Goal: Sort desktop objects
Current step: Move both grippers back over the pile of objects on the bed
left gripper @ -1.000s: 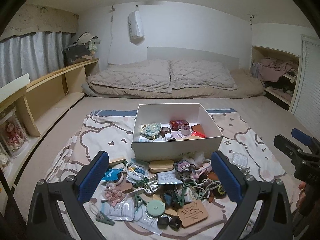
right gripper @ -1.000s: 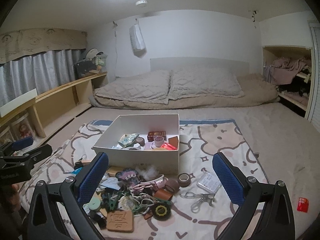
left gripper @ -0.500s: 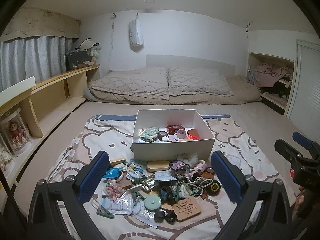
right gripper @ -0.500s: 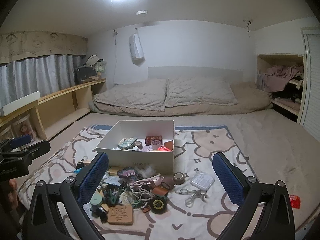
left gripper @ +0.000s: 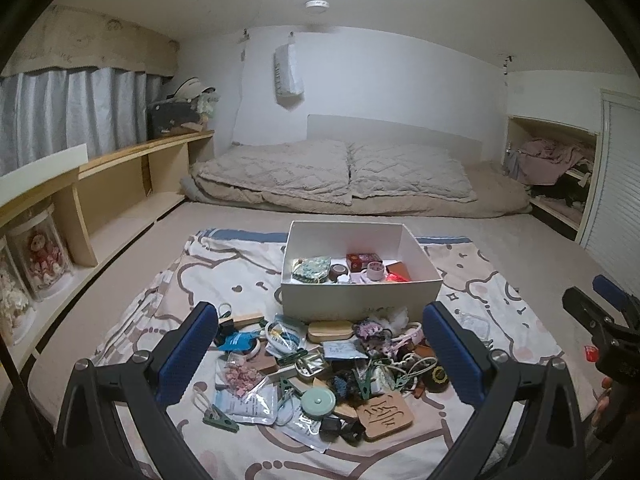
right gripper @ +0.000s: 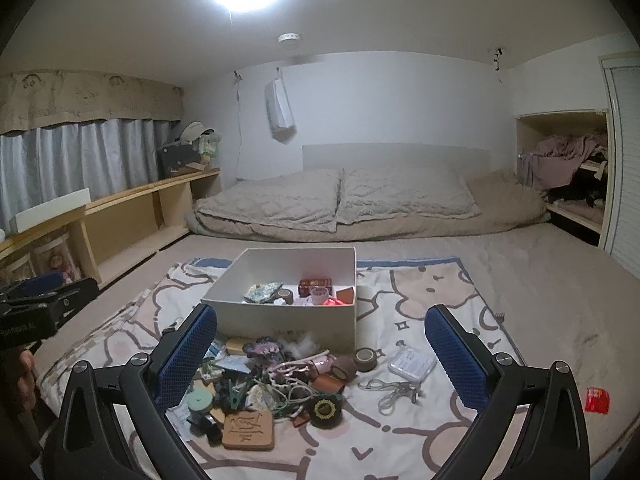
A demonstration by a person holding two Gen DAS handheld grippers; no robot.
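I am holding my left gripper [left gripper: 316, 354] above the patterned blanket [left gripper: 168, 292], its blue pads spread wide and gripping nothing; my right gripper [right gripper: 322, 354] is hanging likewise, wide apart and empty; the pile of small objects [left gripper: 320, 364] is lying on the blanket just in front of the white box [left gripper: 360, 296], which is sitting beyond it with several items already inside.
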